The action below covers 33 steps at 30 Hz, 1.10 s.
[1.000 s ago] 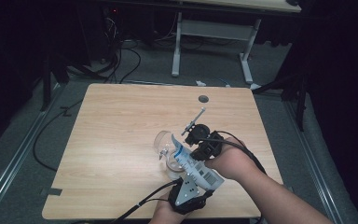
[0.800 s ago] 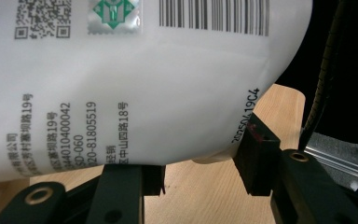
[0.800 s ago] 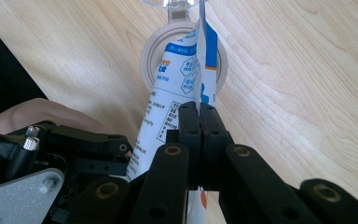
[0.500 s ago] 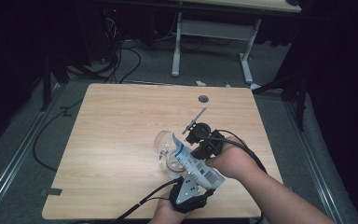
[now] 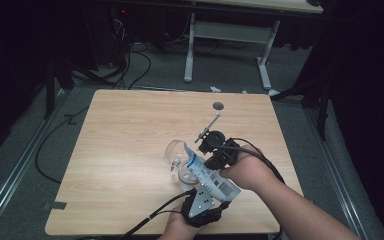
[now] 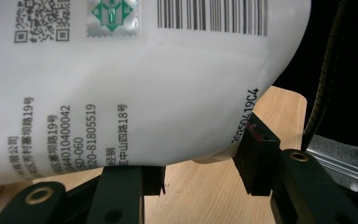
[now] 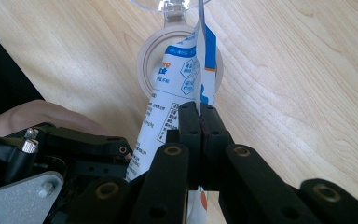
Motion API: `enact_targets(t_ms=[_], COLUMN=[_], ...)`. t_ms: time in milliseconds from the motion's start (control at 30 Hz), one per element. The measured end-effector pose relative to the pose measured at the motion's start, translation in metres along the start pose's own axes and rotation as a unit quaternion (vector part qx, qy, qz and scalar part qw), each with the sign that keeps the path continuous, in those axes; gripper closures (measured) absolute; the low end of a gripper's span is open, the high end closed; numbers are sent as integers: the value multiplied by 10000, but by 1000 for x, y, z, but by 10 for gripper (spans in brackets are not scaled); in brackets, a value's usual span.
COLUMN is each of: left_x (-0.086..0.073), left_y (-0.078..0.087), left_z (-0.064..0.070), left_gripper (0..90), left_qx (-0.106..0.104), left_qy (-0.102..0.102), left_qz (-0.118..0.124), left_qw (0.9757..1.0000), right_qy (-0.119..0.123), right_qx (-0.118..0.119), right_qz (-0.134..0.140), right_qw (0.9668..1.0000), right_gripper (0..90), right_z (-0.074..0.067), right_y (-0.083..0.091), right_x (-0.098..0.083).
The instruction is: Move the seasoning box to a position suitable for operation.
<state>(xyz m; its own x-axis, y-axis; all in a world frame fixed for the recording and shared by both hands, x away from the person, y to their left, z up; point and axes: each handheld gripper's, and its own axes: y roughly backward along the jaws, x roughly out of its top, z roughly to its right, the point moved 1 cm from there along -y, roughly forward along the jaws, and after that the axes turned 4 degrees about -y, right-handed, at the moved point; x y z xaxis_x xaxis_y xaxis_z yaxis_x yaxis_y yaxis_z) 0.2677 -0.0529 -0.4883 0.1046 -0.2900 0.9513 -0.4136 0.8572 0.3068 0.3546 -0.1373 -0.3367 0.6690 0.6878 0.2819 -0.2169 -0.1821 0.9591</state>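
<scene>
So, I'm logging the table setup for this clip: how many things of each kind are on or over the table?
White printed pouch: 1
Clear lidded jar: 1
Small metal stand: 1
Handheld grippers: 2, left gripper, right gripper
Total: 5

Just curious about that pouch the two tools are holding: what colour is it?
The pouch is white with blue panels and black print, seen best in the right gripper view.

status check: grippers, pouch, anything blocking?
Left hand-held gripper clamps pouch body. Right hand-held gripper pinches its edge. Pouch over jar. Nothing blocking.
</scene>
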Motion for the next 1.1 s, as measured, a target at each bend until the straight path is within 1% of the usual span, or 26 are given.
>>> enact_targets(t_ms=[167,1100], left_x=[0,2], left_y=[0,0], left_z=[1,0], left_gripper=[588,589], left_qx=[-43,-36], left_qy=[13,76], left_qz=[-3,78], left_qw=[10000,9999], right_qy=[7,19], right_qx=[3,-26], right_qz=[-14,-1], right_qw=[10000,10000], right_gripper=[899,899], right_z=[0,-2], right_y=[0,1], right_x=[-1,1])
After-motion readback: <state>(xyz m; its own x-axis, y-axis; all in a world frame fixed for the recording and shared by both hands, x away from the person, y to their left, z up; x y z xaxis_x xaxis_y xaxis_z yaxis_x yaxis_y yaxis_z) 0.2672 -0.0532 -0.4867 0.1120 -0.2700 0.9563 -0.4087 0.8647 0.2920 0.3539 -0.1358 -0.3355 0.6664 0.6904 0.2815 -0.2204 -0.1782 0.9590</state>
